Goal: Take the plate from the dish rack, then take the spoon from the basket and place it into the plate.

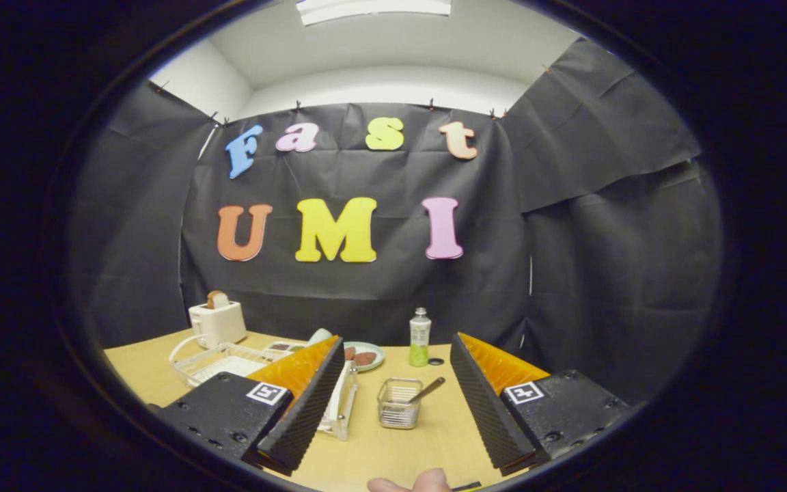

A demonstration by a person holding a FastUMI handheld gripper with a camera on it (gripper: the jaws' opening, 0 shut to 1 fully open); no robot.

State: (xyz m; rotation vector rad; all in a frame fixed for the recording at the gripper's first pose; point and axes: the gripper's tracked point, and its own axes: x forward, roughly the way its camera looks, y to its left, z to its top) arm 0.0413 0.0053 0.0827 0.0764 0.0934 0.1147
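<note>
The hand-held gripper (393, 403) hovers with its 2 fingers spread wide over the tabletop (393, 451), the basket (398, 403) holding the spoon (427, 389) just ahead between them, the dish rack (229, 362) beyond the left finger.

This is a staged recording booth dressed as a kitchen. Black cloth (380, 273) hangs as walls under a white ceiling (380, 61). A tan surface (393, 444) carries kitchenware: behind the rack (219, 362) stands a toaster (217, 322), to its right a basket (399, 403) and a bottle (420, 337).
</note>
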